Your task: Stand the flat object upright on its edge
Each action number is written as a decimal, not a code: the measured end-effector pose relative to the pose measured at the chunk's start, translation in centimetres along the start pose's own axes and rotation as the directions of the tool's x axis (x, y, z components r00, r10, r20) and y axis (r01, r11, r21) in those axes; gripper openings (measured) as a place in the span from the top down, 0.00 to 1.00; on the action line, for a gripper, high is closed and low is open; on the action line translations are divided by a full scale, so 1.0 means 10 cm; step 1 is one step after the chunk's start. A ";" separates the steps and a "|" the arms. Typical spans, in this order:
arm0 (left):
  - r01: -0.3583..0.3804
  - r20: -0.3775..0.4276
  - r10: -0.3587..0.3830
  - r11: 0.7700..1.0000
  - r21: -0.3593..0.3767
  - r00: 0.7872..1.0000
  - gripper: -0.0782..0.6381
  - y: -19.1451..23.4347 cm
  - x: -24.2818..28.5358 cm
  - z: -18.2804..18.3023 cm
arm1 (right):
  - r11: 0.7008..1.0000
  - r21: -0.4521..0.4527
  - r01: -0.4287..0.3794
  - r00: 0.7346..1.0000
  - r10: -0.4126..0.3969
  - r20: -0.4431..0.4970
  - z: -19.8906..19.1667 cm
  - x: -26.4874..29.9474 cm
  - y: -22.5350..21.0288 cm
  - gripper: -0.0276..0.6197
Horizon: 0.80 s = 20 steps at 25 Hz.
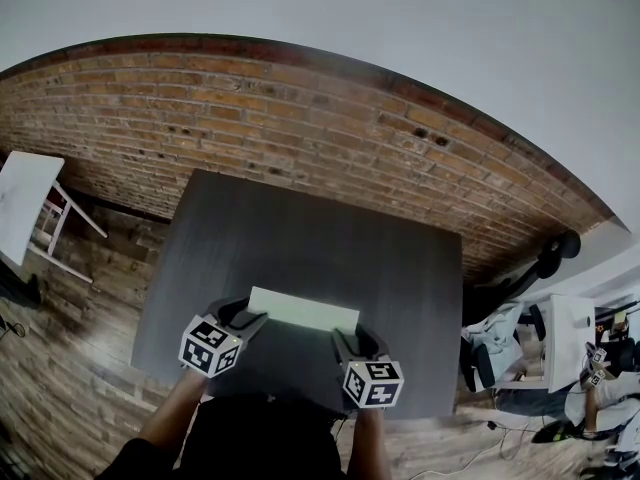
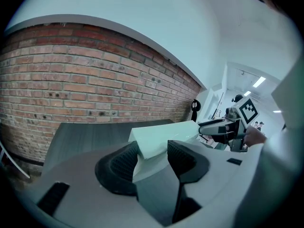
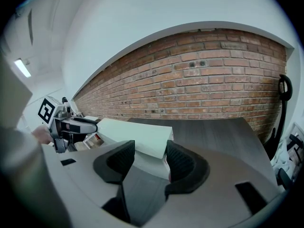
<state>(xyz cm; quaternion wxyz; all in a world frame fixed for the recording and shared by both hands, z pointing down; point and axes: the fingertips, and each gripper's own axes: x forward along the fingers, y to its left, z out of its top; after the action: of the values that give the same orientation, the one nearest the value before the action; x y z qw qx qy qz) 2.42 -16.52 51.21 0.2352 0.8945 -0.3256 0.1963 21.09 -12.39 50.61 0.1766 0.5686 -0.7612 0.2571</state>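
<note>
White flat box, its ends clamped within left fingers and right fingers.

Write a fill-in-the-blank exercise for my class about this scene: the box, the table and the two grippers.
1. The wall behind the table is made of ___.
2. The colour of the box is ___.
3. Seen from the head view, the left gripper clamps the box's ___ end, and the right gripper clamps the other end.
Missing words: brick; white; left.
</note>
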 end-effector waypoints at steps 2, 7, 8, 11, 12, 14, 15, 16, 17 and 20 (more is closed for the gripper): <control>-0.001 0.013 0.001 1.000 0.003 1.000 0.60 0.01 0.02 0.02 | 1.000 0.004 -0.004 1.000 0.004 0.012 0.02 0.02 -0.01 0.62; 0.000 0.087 -0.001 1.000 0.009 0.996 0.60 0.05 0.05 0.06 | 1.000 0.011 -0.019 0.998 0.018 0.054 0.05 0.06 -0.05 0.62; -0.003 0.104 0.001 1.000 0.012 0.995 0.60 0.06 0.05 0.07 | 1.000 0.011 -0.020 0.998 0.019 0.064 0.06 0.07 -0.05 0.62; -0.009 0.146 0.006 1.000 0.019 0.989 0.60 0.06 0.06 0.08 | 1.000 0.013 -0.017 0.995 0.016 0.094 0.07 0.07 -0.07 0.62; -0.011 0.158 0.008 1.000 0.022 0.987 0.60 0.06 0.06 0.09 | 1.000 0.014 -0.016 0.995 0.015 0.104 0.08 0.07 -0.07 0.62; -0.016 0.180 0.011 1.000 0.027 0.984 0.60 0.06 0.06 0.09 | 1.000 0.016 -0.014 0.993 0.012 0.120 0.09 0.07 -0.07 0.62; -0.019 0.192 0.012 0.999 0.030 0.981 0.60 0.07 0.06 0.09 | 1.000 0.016 -0.013 0.992 0.011 0.127 0.09 0.07 -0.06 0.62; -0.023 0.203 0.015 0.999 0.035 0.979 0.60 0.07 0.06 0.09 | 1.000 0.016 -0.012 0.991 0.010 0.136 0.10 0.08 -0.06 0.62; -0.027 0.215 0.018 0.999 0.040 0.976 0.60 0.08 0.06 0.09 | 1.000 0.015 -0.012 0.989 0.009 0.147 0.10 0.08 -0.06 0.62; -0.031 0.260 0.016 0.998 0.052 0.965 0.60 0.09 0.07 0.10 | 1.000 0.005 -0.012 0.980 0.010 0.201 0.10 0.09 -0.07 0.62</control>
<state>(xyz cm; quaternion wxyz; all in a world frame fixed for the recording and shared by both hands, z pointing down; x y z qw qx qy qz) 2.50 -17.99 51.03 0.1631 0.9148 -0.3586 0.0893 21.57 -13.85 50.43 0.0958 0.5880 -0.7775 0.2015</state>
